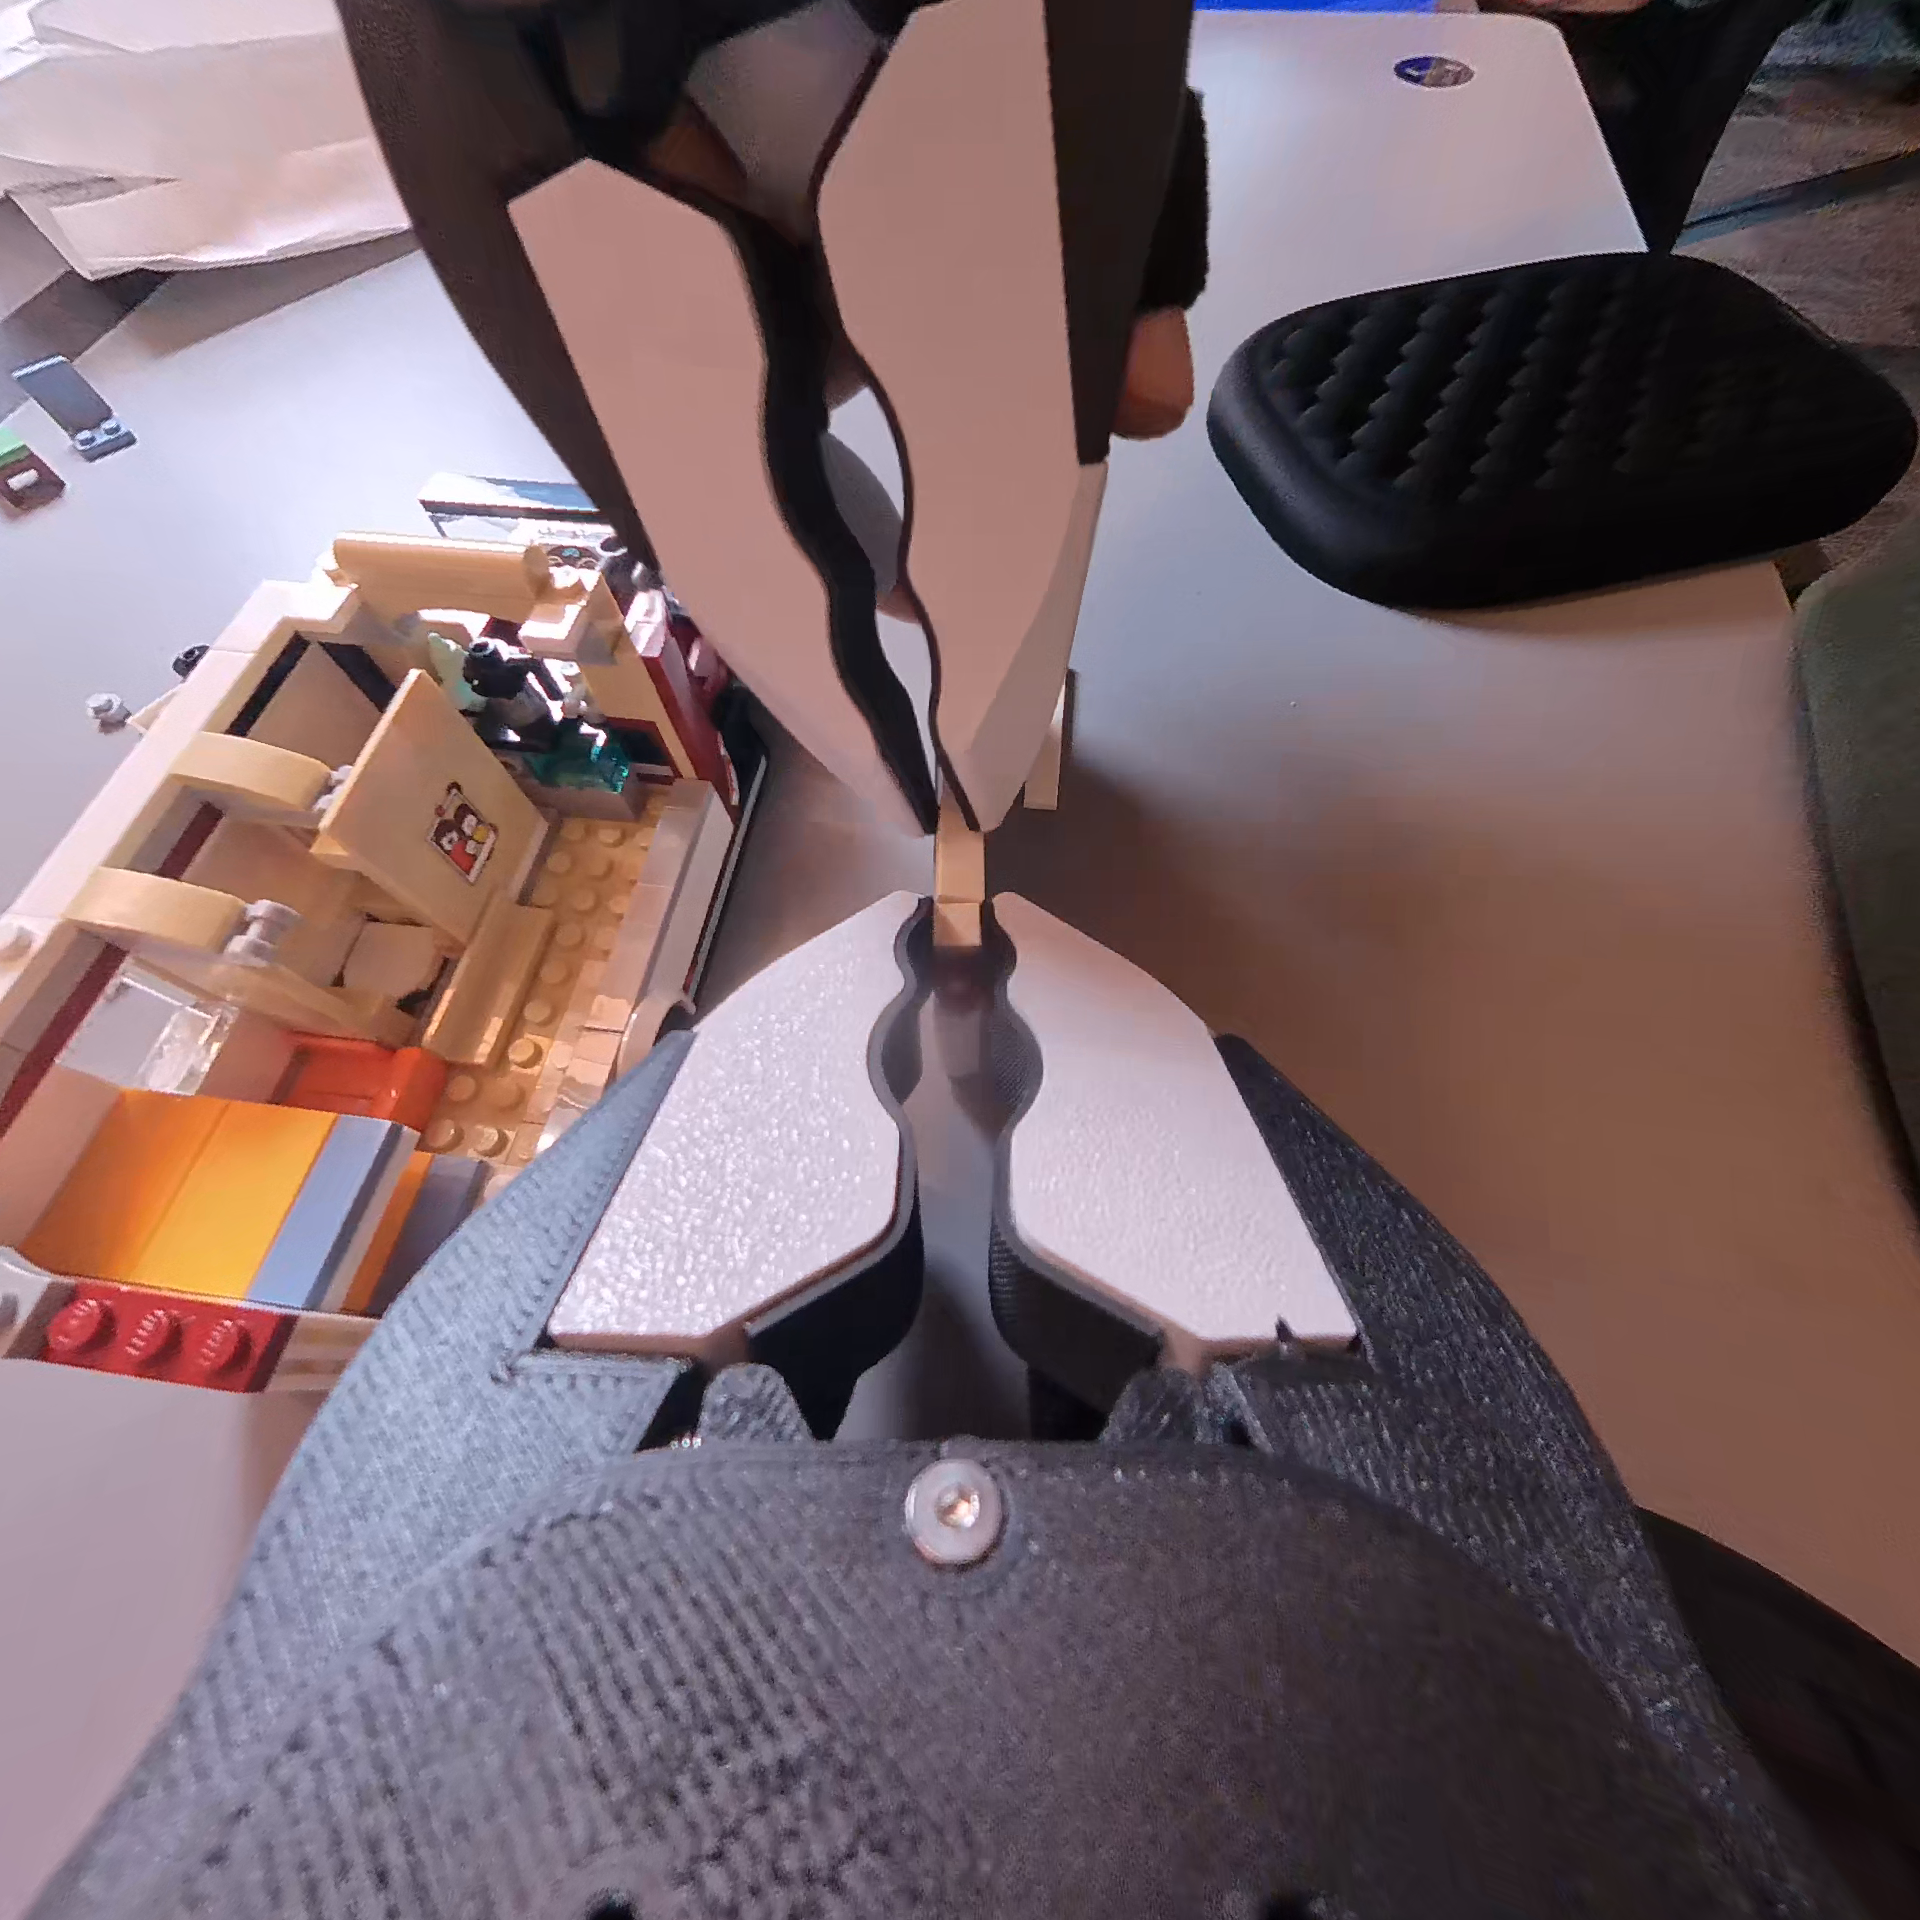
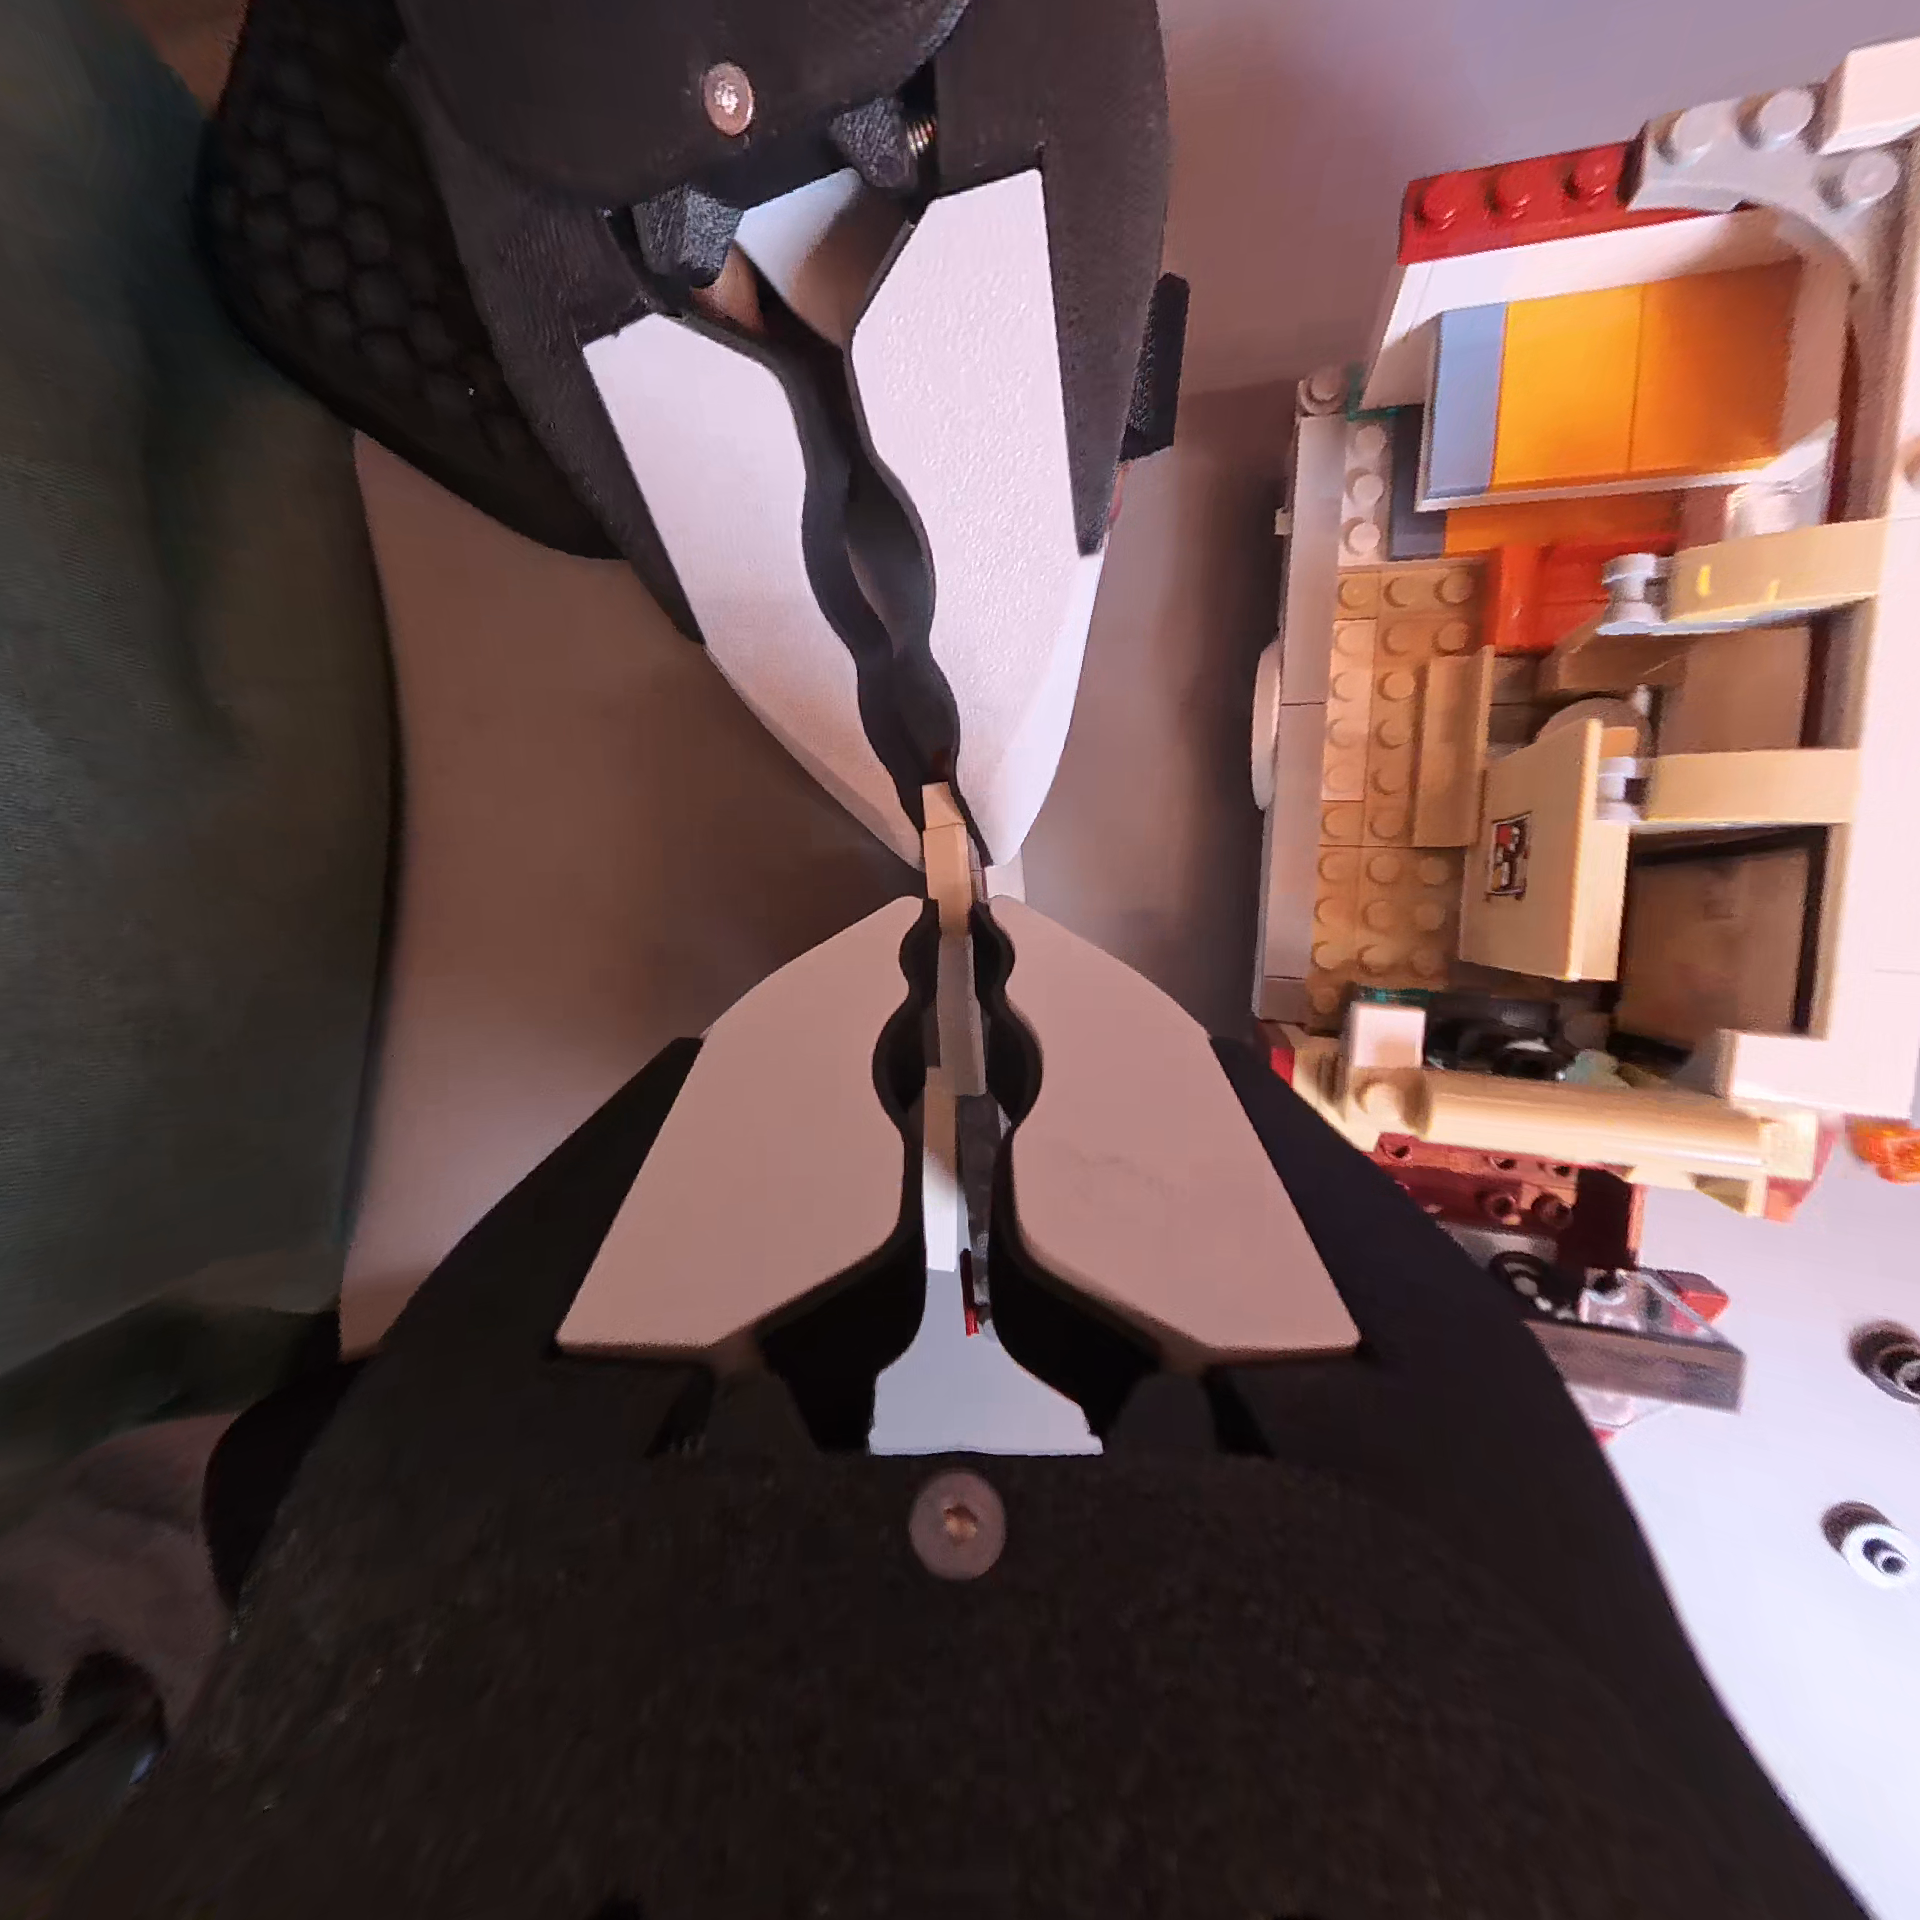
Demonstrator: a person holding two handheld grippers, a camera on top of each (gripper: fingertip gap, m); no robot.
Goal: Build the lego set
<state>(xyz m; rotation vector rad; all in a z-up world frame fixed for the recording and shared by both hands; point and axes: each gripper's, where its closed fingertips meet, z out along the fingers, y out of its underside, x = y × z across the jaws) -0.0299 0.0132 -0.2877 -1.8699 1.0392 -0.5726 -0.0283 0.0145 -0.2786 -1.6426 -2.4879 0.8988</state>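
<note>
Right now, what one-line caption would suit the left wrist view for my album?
Two claws meet tip to tip, pinching one small tan brick piece beside a toy brick building.

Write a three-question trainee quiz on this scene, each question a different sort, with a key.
1. True or false: the left gripper and the right gripper both pinch one tan brick piece.
2. The brick model rests on: A) the table, B) the black cushion, C) a shelf.
3. Fill in: the model's large flat panel is ____.

Key: 1 true; 2 A; 3 orange.
</note>
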